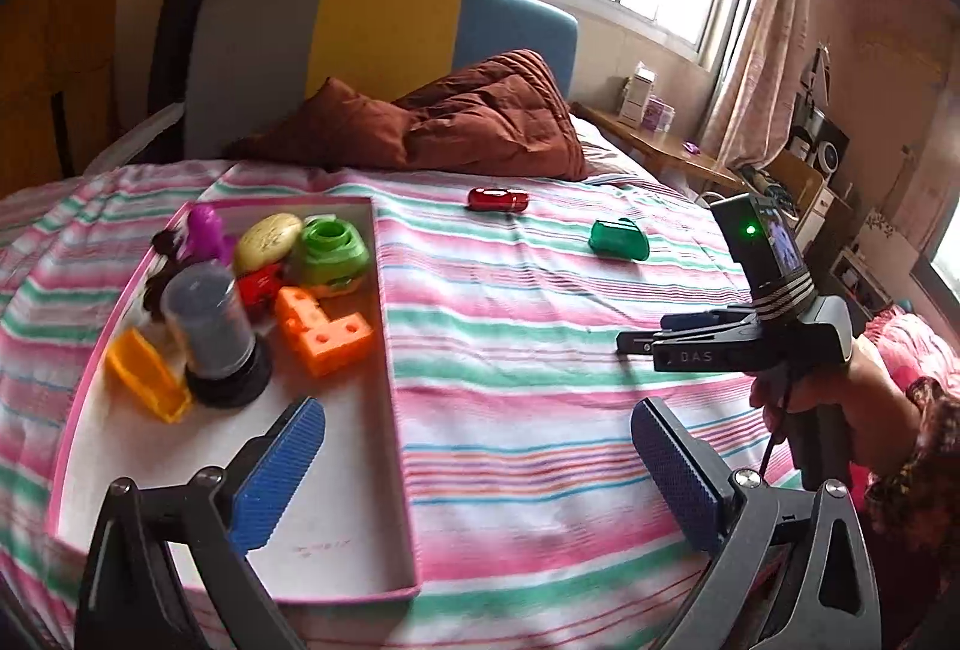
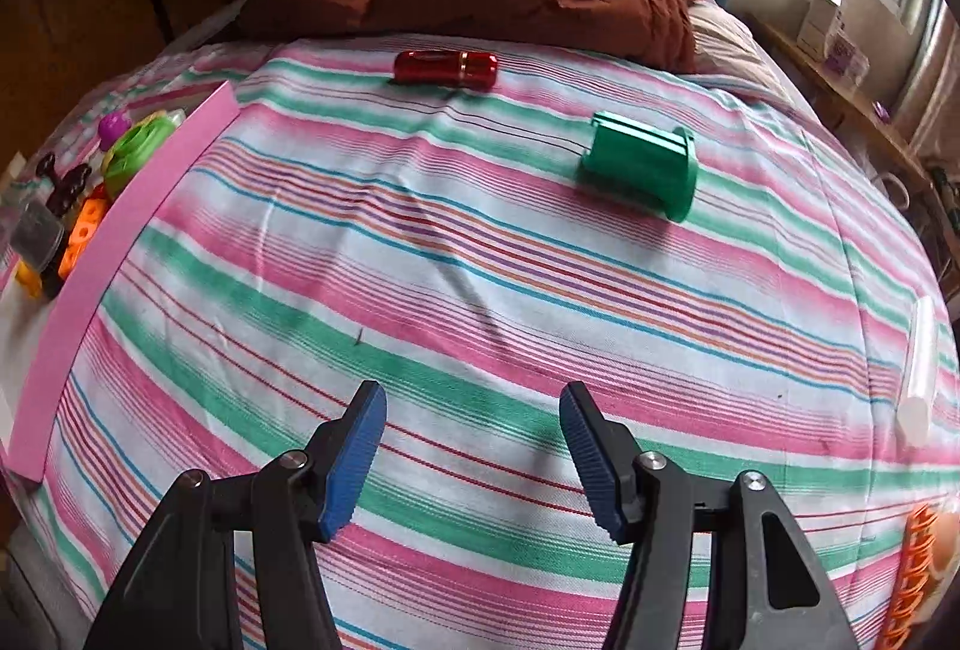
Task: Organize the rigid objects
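Right gripper point(image 2: 474, 461): blue ribbed pads standing apart, nothing between them, hanging over the pink, green and white striped bedsheet point(image 2: 480, 290). Left gripper point(image 1: 477, 476): pads spread wide and empty, straddling the near right wall of the shallow pink-rimmed cardboard tray point(image 1: 336, 536).

Outward from the left pads, the tray is holding an orange L-shaped plastic block with holes point(image 1: 321, 332), a clear jar on a black base point(image 1: 210, 332), a yellow plastic scoop-like piece point(image 1: 147, 374), a green ring-shaped plastic toy point(image 1: 330, 248), a tan oval piece point(image 1: 267, 239), a purple figure point(image 1: 207, 230) and a small red piece, partly hidden behind the jar and the block. Dark items at the tray's far left are blurring; cannot identify.

Still lying loose on the sheet, well apart from the tray: a glossy red toy car point(image 2: 447, 65) and a green plastic cylindrical piece point(image 2: 642, 164). A translucent white stick point(image 2: 918, 368) is lying at the right edge, distorted by the lens. An orange item at the lower right corner is cut off; unidentifiable.

A brown quilt point(image 1: 480, 116) is bunching at the headboard.
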The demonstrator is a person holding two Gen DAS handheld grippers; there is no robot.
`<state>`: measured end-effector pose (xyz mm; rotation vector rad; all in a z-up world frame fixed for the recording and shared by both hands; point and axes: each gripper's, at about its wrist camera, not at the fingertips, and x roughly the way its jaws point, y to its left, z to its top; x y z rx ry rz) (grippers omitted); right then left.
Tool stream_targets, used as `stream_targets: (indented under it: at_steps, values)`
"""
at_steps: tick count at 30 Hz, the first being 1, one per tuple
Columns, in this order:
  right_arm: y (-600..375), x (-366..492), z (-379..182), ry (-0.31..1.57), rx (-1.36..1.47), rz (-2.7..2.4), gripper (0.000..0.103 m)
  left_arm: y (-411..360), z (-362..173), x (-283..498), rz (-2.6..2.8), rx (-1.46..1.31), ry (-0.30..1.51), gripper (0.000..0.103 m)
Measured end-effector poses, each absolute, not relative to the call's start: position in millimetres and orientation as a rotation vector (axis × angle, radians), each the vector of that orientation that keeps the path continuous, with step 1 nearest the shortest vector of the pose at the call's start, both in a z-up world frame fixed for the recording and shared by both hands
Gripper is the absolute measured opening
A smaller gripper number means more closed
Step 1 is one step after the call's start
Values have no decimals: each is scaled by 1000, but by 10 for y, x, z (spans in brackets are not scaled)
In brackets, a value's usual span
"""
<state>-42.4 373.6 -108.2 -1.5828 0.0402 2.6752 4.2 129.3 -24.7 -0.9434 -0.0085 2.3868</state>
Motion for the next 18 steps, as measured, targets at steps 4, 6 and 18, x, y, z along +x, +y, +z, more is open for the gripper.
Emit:
stream_targets:
  at_steps: [4, 6, 18]
  values:
    - [3860, -450, -1043, 86, -1556, 2614, 61, 1581, -65, -155, 2401, -947, 29, 103]
    - [3910, -448, -1039, 113, -1561, 2586, 61, 1754, 19, -303, 2404, -955, 35, 103]
    - [4382, -423, -1044, 469, -1582, 2451, 62, 2960, -267, -1566, 2319, -1202, 264, 103]
